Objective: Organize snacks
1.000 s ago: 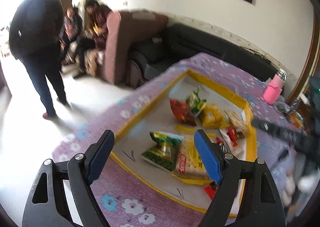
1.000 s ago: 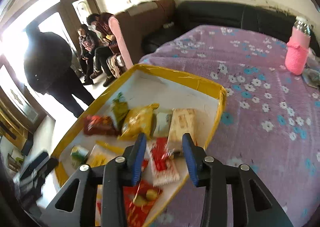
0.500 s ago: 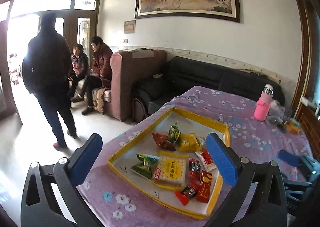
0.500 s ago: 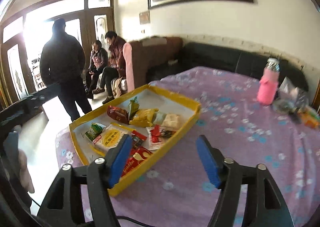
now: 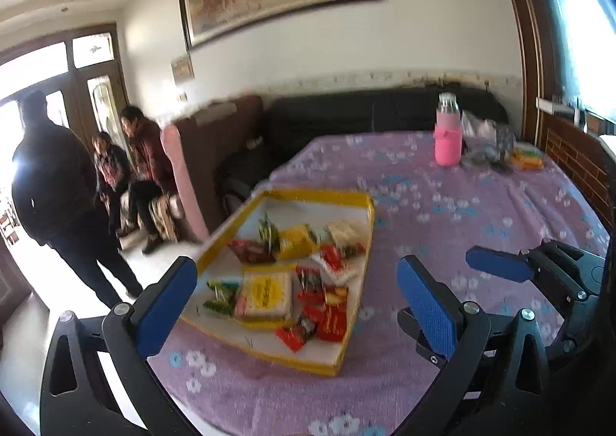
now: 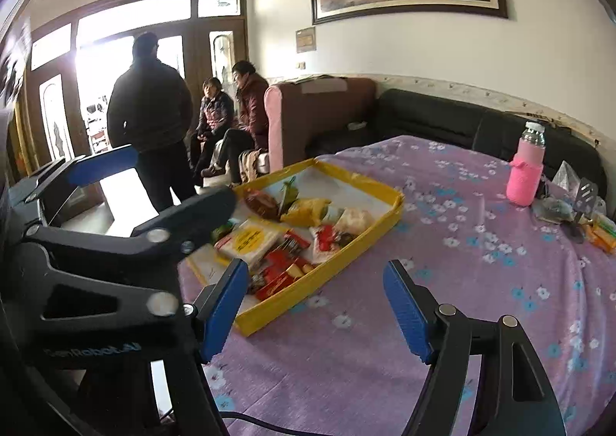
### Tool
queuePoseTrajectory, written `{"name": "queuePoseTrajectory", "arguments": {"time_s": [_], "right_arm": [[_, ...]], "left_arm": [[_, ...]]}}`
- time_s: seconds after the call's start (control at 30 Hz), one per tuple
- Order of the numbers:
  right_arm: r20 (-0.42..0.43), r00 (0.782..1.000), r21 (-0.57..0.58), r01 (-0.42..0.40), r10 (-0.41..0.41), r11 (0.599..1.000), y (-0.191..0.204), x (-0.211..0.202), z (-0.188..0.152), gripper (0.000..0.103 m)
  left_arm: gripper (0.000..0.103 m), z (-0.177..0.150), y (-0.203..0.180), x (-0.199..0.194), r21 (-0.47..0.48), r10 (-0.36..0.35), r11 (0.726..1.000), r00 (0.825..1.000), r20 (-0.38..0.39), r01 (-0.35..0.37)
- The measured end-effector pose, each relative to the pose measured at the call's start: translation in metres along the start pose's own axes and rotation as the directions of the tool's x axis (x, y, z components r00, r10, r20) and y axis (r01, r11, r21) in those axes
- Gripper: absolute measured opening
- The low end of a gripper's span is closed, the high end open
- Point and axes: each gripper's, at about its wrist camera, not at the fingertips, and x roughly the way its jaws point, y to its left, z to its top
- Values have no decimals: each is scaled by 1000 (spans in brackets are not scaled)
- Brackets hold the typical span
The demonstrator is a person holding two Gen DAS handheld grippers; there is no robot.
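Observation:
A yellow-rimmed tray [image 5: 367,220] [image 6: 396,205] lies on the purple flowered tablecloth and holds several snack packets: a white cracker pack with a yellow circle [image 5: 265,295] [image 6: 248,239], red packets [image 5: 327,320], a yellow bag [image 5: 294,239] and green packets [image 5: 219,295]. My left gripper [image 5: 296,305] is open and empty, held back from the tray's near side. My right gripper [image 6: 313,305] is open and empty, over the cloth right of the tray. It also shows in the left wrist view [image 5: 500,263].
A pink-sleeved bottle [image 5: 447,136] [image 6: 525,166] stands at the table's far side beside plastic bags and small items [image 6: 573,205]. A black sofa [image 6: 423,116] and a brown armchair are behind the table. One person stands [image 6: 150,116] and two sit near the door.
Both grippers have pulled back and up from the tray, from close over the snacks to a wide room view. The right gripper opened wider. The snacks have not moved.

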Motion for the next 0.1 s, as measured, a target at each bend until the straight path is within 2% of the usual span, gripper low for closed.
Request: {"name": "queuePoseTrajectory", "arguments": {"time_s": [0.1], "right_arm": [[3,1000,9,-2,2,1000,-2,-3,-4,74]], "left_arm": [[103,-3,-2,0,-20,-14,1000,999,-35,13]]}}
